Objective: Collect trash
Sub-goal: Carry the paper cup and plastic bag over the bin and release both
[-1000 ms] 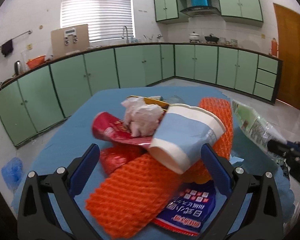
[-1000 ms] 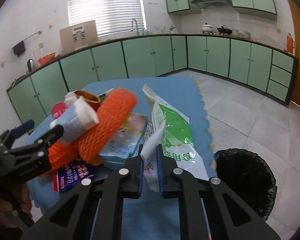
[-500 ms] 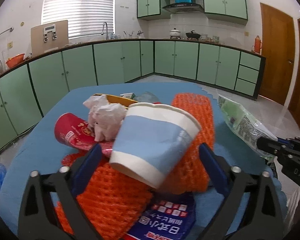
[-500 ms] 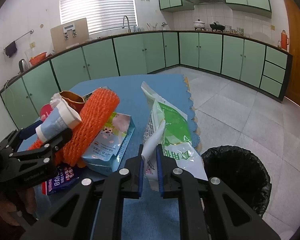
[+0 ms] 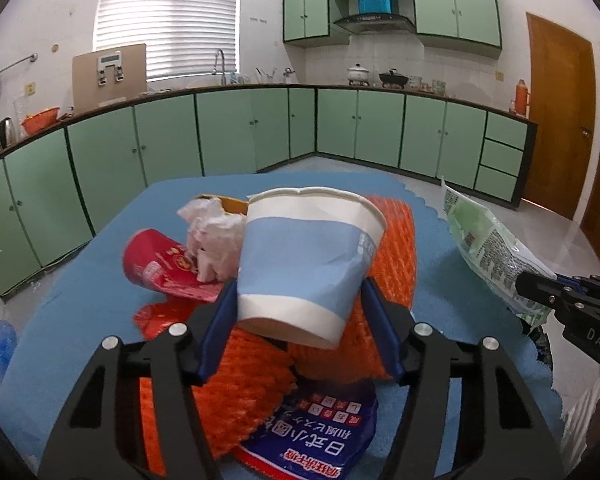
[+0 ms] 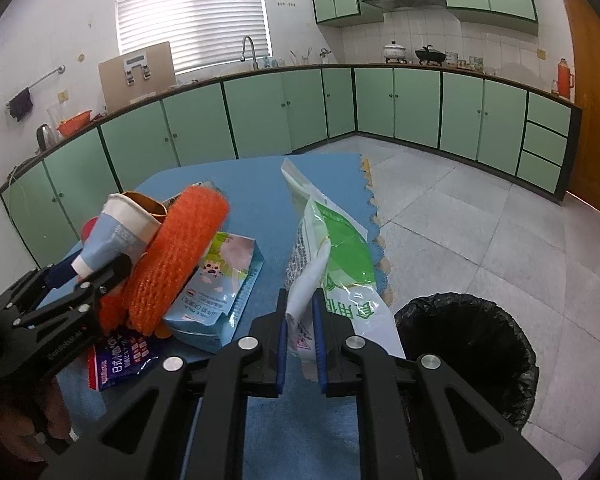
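My left gripper (image 5: pixel 298 320) is shut on a blue and white paper cup (image 5: pixel 306 256) and holds it above a trash pile on the blue table (image 5: pixel 80 280); the cup also shows in the right wrist view (image 6: pixel 112 236). My right gripper (image 6: pixel 300 328) is shut on a green and white plastic bag (image 6: pixel 332 256), held up at the table's right edge. The bag also shows in the left wrist view (image 5: pixel 488 248). A black-lined trash bin (image 6: pixel 468 344) stands on the floor, right of the table.
The pile holds orange foam netting (image 5: pixel 236 392), a red wrapper (image 5: pixel 160 264), crumpled white tissue (image 5: pixel 212 236), a dark blue packet (image 5: pixel 312 440) and a light blue packet (image 6: pixel 220 284). Green cabinets (image 6: pixel 400 108) line the walls. A wooden door (image 5: pixel 556 120) is at the right.
My left gripper closed around the paper cup and lifted it. My right gripper kept hold of the green bag and shifted it toward the bin side.
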Tool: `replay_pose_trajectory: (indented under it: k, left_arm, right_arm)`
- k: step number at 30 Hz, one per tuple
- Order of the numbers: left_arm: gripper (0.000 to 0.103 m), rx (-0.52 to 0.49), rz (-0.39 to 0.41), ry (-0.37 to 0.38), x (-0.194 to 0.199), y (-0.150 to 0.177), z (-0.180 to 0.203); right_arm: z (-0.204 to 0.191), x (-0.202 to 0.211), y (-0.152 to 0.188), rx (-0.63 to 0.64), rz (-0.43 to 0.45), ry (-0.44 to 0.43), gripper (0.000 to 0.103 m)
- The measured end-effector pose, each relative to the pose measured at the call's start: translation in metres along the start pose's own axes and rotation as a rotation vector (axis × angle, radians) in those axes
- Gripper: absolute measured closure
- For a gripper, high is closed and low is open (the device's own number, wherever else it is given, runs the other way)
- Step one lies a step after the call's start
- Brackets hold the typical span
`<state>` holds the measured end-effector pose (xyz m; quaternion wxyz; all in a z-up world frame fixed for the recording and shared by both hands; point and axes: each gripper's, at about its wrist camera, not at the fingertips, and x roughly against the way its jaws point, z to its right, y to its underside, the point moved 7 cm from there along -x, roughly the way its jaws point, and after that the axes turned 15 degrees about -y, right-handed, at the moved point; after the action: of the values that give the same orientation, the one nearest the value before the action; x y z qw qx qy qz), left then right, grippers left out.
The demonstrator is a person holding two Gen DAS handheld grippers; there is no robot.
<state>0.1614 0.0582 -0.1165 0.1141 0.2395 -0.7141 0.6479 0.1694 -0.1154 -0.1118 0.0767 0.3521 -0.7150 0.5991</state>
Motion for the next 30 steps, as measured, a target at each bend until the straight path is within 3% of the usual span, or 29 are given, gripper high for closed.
replay_pose_trajectory:
  k: [8,16,21,30]
  left_arm:
    - [0.044,-0.006,0.033,-0.001,0.025,-0.011,0.009]
    - [0.044,-0.025,0.057,0.048,0.041,-0.024,0.037]
    - [0.044,-0.043,0.058,0.130,0.049,-0.028,0.076]
    - [0.043,-0.102,0.027,0.309,0.047,-0.022,0.183]
  right_arm:
    - [0.000,0.018,-0.002,-0.003,0.040,-0.013,0.093]
    - [0.015,0.043,-0.011,-0.028,0.077,0.007,0.094]
    - [0.039,0.063,-0.017,-0.048,0.112,0.066,0.094]
    - [0.115,0.093,-0.011,-0.122,0.109,0.221,0.094]
